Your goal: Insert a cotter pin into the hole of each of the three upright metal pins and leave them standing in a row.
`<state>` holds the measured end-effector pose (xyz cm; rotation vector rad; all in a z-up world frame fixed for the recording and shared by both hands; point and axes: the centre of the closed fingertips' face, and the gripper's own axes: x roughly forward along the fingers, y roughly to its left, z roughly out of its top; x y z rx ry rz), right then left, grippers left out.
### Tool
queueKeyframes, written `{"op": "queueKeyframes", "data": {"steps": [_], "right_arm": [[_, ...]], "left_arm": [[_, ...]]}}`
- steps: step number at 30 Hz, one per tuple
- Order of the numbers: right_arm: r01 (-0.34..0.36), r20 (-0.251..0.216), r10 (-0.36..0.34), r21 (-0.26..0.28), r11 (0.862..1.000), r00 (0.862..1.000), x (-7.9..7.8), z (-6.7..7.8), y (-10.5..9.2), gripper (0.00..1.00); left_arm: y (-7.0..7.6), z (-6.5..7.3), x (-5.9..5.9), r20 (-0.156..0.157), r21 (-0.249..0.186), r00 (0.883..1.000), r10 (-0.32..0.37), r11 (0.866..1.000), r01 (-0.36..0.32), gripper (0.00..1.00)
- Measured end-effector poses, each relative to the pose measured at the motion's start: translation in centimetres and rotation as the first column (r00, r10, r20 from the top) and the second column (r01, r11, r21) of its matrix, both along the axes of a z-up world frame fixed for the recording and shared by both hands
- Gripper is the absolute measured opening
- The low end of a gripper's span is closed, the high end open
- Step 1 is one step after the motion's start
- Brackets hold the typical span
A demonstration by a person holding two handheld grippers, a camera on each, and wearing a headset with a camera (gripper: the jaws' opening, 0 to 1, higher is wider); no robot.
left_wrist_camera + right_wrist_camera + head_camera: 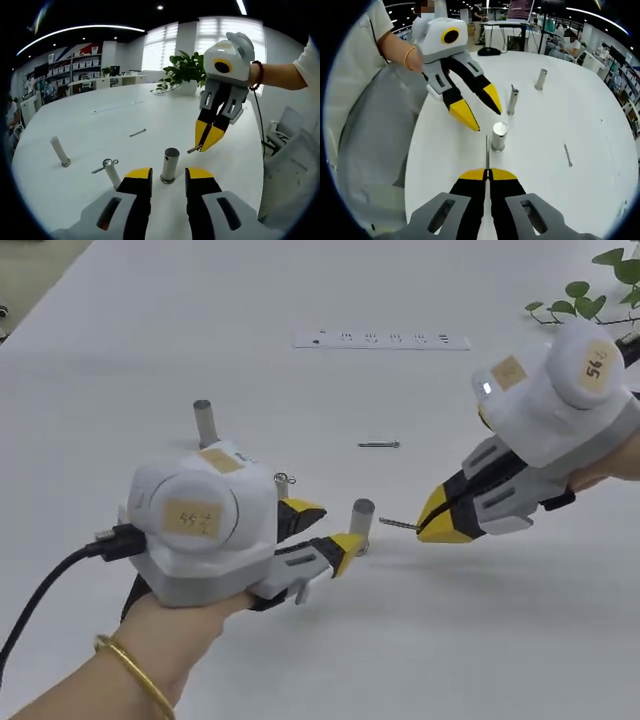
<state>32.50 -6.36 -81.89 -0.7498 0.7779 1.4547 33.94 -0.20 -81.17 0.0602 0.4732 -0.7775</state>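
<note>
Two grippers work over a big white table [200,320]. The white and grey left gripper [338,526], with black and yellow jaws, is wide open and grips nothing. The matching right gripper [425,528] is squeezed tight on a thin silver cotter pin [398,524], which pokes out past its tips.

Three short, round, grey metal pins stand on the table. The nearest metal pin [361,520] is just in front of the left gripper's open jaws. The cotter pin points at it from the other side, close but not touching. The middle metal pin [283,488] already has a second cotter pin [106,164] through its top. The far metal pin [204,423] looks bare. A spare cotter pin [378,444] lies flat on the table, well apart from the row.

I think the cotter pin is very light, stiff and smooth, so it could slip or turn in the jaws. Holding it by one end, as now, leaves the long part free to go in. The metal pin looks hard and heavier, but it is tall and could tip. It is best to take hold of it low down to keep it steady.

The hole in the nearest metal pin is too small to make out. The end of the cotter pin inside the right jaws is hidden. The left gripper's body covers the bottom of the middle metal pin in the head view.
</note>
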Motion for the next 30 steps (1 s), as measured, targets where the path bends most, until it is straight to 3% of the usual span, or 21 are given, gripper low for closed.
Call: {"op": "queueKeyframes", "data": {"steps": [11, 30], "right_arm": [[-0.005, 0.016, 0.005, -0.026, 1.0, 1.0, 1.1, -0.5, -0.2, 0.03], [-0.039, 0.023, 0.04, -0.044, 0.998, 0.999, 1.6, -0.9, 0.4, 0.03]], "left_arm": [[-1.1, -1.1, 0.8, 0.002, 0.019, 1.0, -0.009, 1.0, 0.009, 0.22], [-2.3, -1.5, 1.4, 0.005, 0.004, 1.0, -0.01, 1.0, 0.01, 0.13]]}}
